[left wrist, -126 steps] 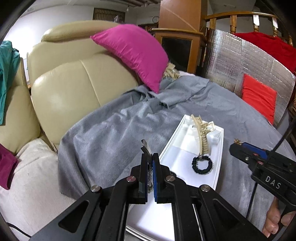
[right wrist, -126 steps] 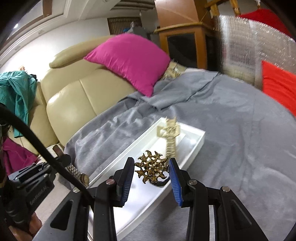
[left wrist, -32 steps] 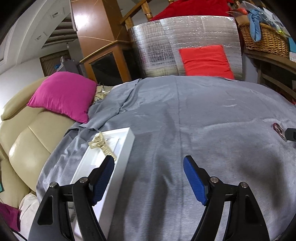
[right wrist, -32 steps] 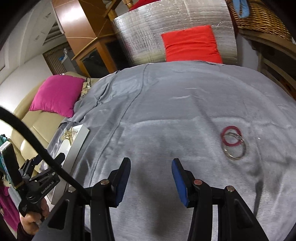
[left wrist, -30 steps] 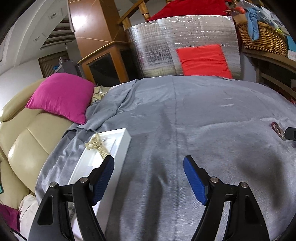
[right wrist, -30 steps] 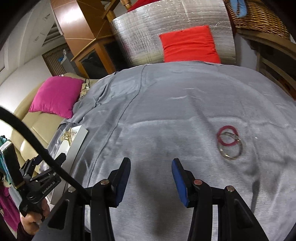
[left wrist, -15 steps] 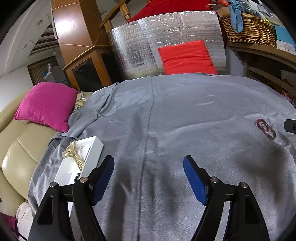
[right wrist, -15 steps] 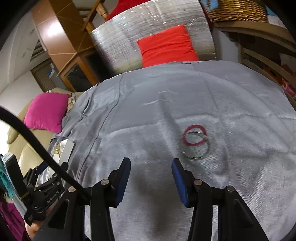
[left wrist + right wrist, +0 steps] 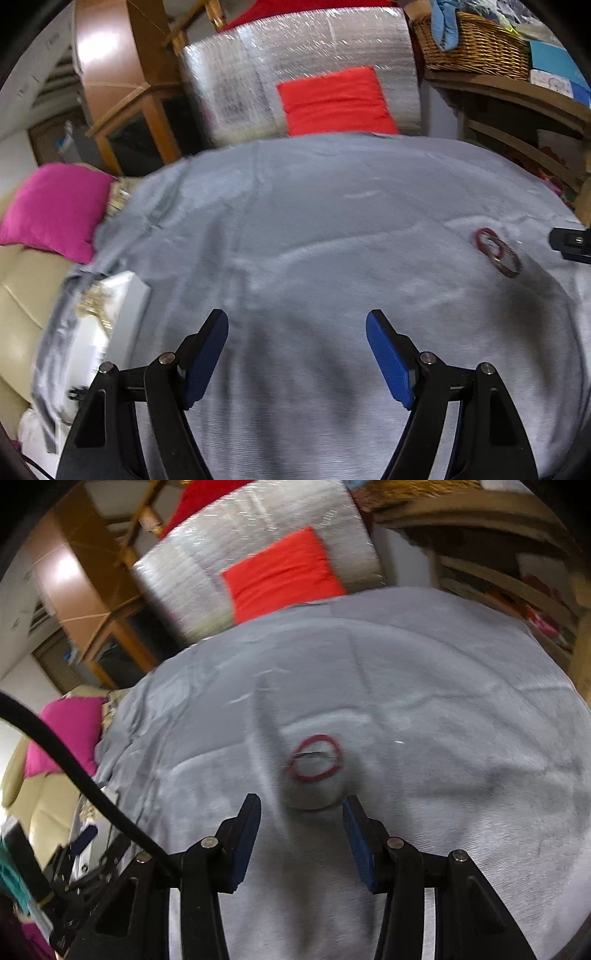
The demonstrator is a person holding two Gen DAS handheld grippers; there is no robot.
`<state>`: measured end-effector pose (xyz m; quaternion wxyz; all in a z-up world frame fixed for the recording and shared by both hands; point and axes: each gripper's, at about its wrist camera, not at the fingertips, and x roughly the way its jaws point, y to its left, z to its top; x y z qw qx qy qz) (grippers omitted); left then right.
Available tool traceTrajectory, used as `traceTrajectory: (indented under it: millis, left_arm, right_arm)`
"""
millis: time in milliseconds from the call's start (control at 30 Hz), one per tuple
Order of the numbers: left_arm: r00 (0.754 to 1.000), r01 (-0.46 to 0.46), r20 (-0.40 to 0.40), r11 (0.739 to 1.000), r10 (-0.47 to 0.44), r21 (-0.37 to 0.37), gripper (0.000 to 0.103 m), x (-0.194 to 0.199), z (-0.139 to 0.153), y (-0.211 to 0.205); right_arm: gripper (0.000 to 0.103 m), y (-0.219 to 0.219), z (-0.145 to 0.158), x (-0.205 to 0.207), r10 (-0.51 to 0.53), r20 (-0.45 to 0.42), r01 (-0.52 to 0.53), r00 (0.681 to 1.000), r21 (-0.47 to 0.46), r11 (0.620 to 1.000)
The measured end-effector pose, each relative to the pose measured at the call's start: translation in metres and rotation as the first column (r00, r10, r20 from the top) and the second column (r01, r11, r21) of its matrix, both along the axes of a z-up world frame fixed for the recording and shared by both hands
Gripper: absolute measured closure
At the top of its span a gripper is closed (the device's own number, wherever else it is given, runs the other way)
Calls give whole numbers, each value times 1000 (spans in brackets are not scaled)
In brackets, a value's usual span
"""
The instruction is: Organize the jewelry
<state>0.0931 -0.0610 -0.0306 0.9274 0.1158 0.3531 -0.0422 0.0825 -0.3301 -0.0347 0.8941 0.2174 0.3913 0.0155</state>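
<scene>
The white tray [image 9: 125, 295] has slid toward the left edge of the left wrist view, behind the wide-open, empty left gripper [image 9: 297, 323]. The right gripper [image 9: 301, 806], half open and empty, now has the red bangle [image 9: 314, 758] and silver bangle [image 9: 314, 797], earlier at right, lying centre frame just beyond its tips on the grey cloth [image 9: 424, 709].

Red cushion [image 9: 334, 101] (against foil), pink pillow [image 9: 51, 210] left

A plain grey cloth [image 9: 295, 229] covers the table. On it lie a dark red bangle [image 9: 314, 758] and, overlapping it, a silver-grey one [image 9: 505, 258]. Beyond the cloth's far edge a bright red cushion [image 9: 334, 101] leans on a shiny, quilted silver board [image 9: 295, 55]. Left of the cloth are a magenta pillow [image 9: 51, 210], a cream sofa [image 9: 22, 291] and a white tray [image 9: 110, 306]. Both grippers are black with blue pads [image 9: 388, 354].
</scene>
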Motion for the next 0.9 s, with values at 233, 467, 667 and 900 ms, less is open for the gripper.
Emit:
traceTrajectory:
  millis: [233, 467, 667, 900]
  left_arm:
    - [990, 26, -134, 998, -33, -58, 25, 16, -22, -16]
    - [986, 14, -167, 998, -23, -54, 25, 18, -31, -13]
    - [987, 5, -160, 999, -13, -48, 25, 16, -29, -7]
    - [990, 25, -139, 998, -33, -60, 25, 17, -28, -12]
  right_arm:
    - [53, -30, -22, 16, -84, -64, 86, 994, 33, 996]
    - [55, -25, -31, 32, -69, -80, 71, 994, 26, 997]
    - [67, -17, -47, 53, -68, -109, 69, 992, -2, 998]
    - [99, -10, -58, 67, -62, -124, 52, 990, -86, 995]
